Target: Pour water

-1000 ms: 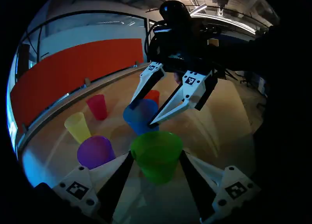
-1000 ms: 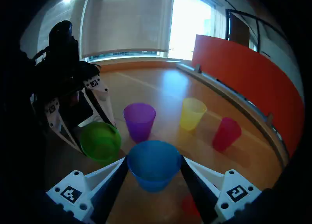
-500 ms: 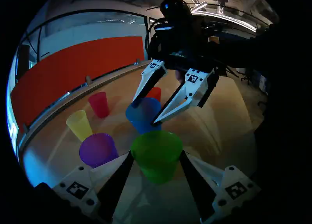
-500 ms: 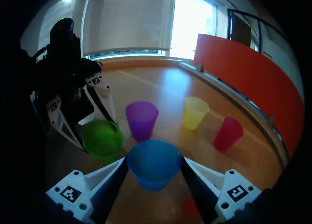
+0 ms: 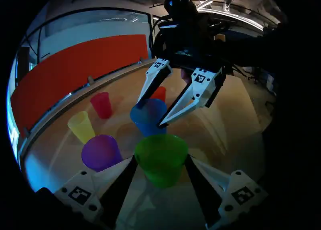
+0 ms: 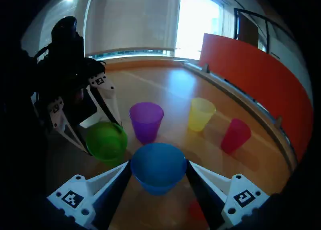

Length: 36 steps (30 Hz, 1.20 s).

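Left gripper [image 5: 160, 158]: I have it angled down, pinching the upright green cup [image 5: 161, 172]. Right gripper [image 6: 158, 166] faces it, pinching the upright blue cup [image 6: 158, 176] just beside. Water in either: cannot tell. The purple cup [image 6: 146, 120], yellow cup [image 6: 200, 113] and pink cup [image 6: 235, 136] stand farther off.

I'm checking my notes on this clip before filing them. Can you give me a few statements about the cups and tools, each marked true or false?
1. The left tool grips the green cup. True.
2. The right tool holds the purple cup. False: it holds the blue cup; the purple cup stands free on the wooden surface.
3. The yellow cup stands between the purple cup and the crimson cup. True.
4. The green cup lies on its side. False: it is upright, mouth up.
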{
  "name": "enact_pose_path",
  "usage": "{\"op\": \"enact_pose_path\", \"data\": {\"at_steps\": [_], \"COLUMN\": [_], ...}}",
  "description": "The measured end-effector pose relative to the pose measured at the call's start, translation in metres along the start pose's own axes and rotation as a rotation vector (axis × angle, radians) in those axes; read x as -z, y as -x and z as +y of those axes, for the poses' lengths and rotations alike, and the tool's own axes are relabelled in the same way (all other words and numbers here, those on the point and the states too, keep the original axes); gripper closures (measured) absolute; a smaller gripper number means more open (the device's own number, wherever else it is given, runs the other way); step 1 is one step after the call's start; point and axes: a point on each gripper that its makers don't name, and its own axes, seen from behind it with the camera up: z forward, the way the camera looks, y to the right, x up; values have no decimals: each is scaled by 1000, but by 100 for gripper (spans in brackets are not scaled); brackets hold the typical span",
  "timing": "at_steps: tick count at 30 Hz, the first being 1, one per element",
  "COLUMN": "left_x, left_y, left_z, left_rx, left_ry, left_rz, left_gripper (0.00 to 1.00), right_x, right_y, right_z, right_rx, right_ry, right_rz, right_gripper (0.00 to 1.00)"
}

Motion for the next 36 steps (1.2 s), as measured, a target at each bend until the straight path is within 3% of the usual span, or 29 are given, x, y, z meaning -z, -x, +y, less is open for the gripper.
{"op": "enact_pose_path", "data": {"at_steps": [36], "left_x": [4], "left_y": [9], "left_z": [-4], "left_rx": [23], "left_ry": [-6], "left_rz": [-24], "left_gripper": [13], "right_x": [-4], "right_y": [11], "right_z": [-1], "right_rx": [2], "right_ry": [12], "right_rz": [-41], "right_gripper": [0]}}
